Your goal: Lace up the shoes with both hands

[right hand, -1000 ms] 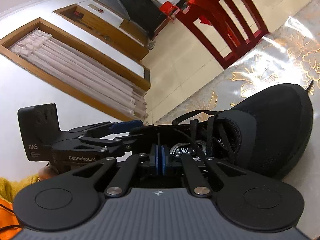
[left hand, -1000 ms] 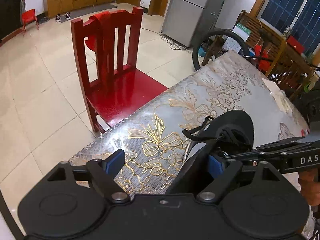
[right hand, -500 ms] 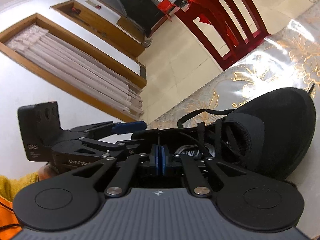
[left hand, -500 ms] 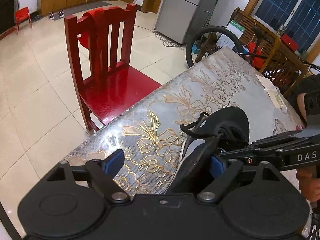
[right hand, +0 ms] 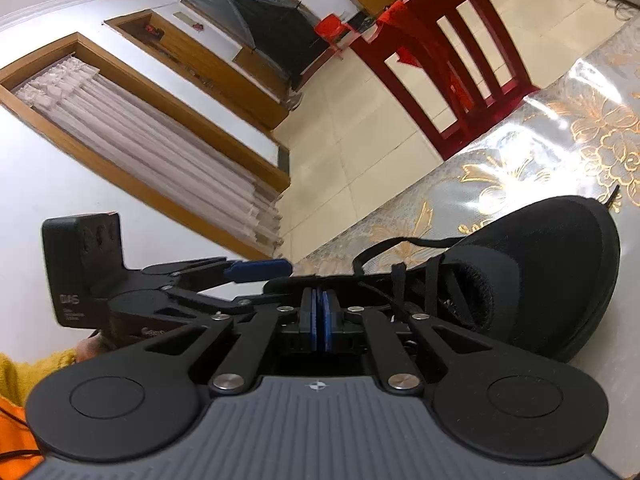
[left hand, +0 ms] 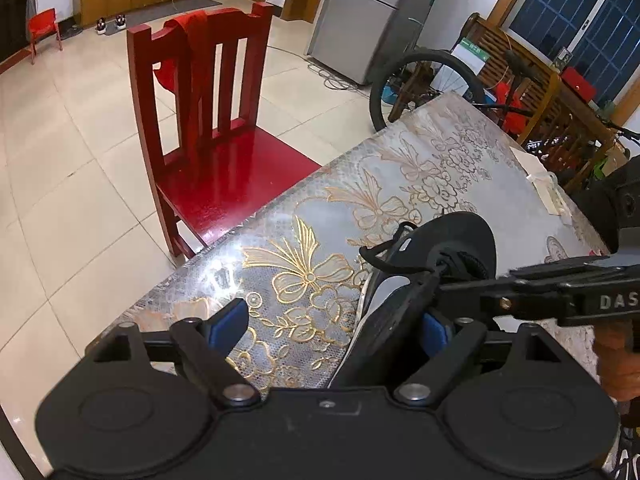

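A black shoe (left hand: 460,248) lies on the floral table (left hand: 420,168), toe pointing away; it also shows in the right wrist view (right hand: 552,264). Its black lace (left hand: 384,258) loops loose on the left side (right hand: 404,242). My left gripper (left hand: 332,324) is open, its jaws set wide around the shoe's heel collar. My right gripper (right hand: 319,316) has its blue pads pressed together at the shoe's opening; whether a lace is between them is hidden. The right gripper reaches in from the right in the left wrist view (left hand: 440,276).
A red wooden chair (left hand: 208,128) stands at the table's left edge. A fridge (left hand: 372,12), a bicycle wheel (left hand: 424,84) and wooden furniture (left hand: 540,100) lie beyond the far end. A paper (left hand: 548,188) lies on the far right of the table.
The left gripper view has drawn back and lifted a little, so the shoe sits lower and farther. The right gripper stays shut at the shoe opening, and the lace loop has pulled slightly tauter.
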`<state>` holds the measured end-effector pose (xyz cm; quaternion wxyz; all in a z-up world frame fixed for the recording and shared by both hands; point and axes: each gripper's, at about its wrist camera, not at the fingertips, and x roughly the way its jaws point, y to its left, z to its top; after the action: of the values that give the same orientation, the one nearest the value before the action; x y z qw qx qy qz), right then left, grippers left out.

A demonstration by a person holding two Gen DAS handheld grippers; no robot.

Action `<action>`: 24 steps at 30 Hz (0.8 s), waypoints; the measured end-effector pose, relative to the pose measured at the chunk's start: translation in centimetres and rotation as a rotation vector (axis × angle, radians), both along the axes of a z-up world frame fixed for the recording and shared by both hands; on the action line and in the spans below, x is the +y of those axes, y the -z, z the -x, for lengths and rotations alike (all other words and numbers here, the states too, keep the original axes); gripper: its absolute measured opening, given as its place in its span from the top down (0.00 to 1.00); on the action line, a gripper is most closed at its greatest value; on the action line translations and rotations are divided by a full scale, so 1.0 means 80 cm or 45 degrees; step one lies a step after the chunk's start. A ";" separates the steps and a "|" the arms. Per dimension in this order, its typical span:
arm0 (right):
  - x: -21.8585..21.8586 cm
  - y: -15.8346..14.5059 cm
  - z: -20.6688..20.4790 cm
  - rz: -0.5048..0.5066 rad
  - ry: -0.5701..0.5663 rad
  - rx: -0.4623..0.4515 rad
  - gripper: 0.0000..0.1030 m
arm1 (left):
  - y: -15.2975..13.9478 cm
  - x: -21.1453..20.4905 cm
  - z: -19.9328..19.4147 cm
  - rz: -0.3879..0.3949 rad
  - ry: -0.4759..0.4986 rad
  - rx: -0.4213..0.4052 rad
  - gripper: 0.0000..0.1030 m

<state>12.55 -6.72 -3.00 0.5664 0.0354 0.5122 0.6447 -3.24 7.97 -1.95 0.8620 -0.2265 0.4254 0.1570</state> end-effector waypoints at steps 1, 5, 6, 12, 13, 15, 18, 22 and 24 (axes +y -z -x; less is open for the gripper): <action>0.000 0.000 0.001 -0.012 0.006 0.001 0.95 | 0.000 -0.001 0.000 -0.017 0.001 0.007 0.17; -0.014 0.001 0.009 -0.107 0.058 -0.046 0.91 | 0.003 -0.010 0.003 -0.106 0.049 0.053 0.18; -0.019 0.002 0.012 -0.111 0.075 -0.062 0.89 | 0.005 -0.012 0.005 -0.103 0.056 0.057 0.18; -0.048 -0.010 0.020 -0.136 0.104 -0.141 0.59 | 0.015 -0.017 0.010 -0.105 0.073 0.080 0.19; -0.049 -0.014 0.021 -0.126 0.092 -0.173 0.59 | 0.015 -0.018 0.010 -0.103 0.075 0.078 0.19; -0.046 -0.021 0.024 -0.092 0.060 -0.246 0.59 | 0.015 -0.020 0.011 -0.103 0.080 0.074 0.19; -0.033 -0.024 0.029 -0.019 -0.016 -0.351 0.59 | 0.013 -0.023 0.013 -0.115 0.094 0.066 0.19; -0.015 -0.023 0.040 0.040 -0.111 -0.426 0.83 | 0.009 -0.029 0.013 -0.141 0.117 0.050 0.19; -0.010 -0.021 0.044 0.044 -0.104 -0.461 0.98 | 0.008 -0.030 0.012 -0.141 0.126 0.044 0.19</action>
<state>9.02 -7.52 -1.32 0.6231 -0.1119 0.4138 0.6542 -4.20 5.59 -2.55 0.8725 -0.1545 0.4414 0.1413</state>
